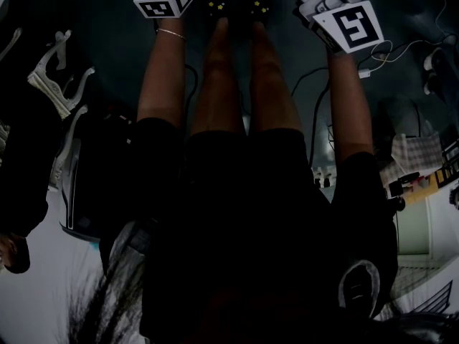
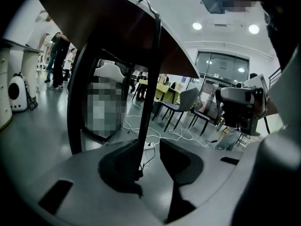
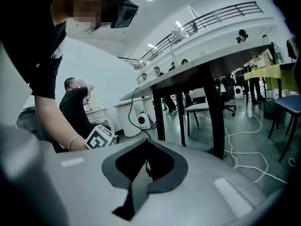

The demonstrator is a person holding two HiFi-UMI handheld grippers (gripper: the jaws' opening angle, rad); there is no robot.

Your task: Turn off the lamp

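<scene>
Left claw (image 2: 149,144) wide around pole (image 2: 149,88)

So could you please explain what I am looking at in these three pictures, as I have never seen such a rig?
A person holds a hand-held gripper in each hand. The head view looks down from the person's head at the legs. The other two pictures come from cameras on the grippers. The left hand-held gripper is open, a dark cord hanging from a table between its jaws. The right hand-held gripper is shut and empty. No lamp shows; the tabletop is seen only from below.
</scene>
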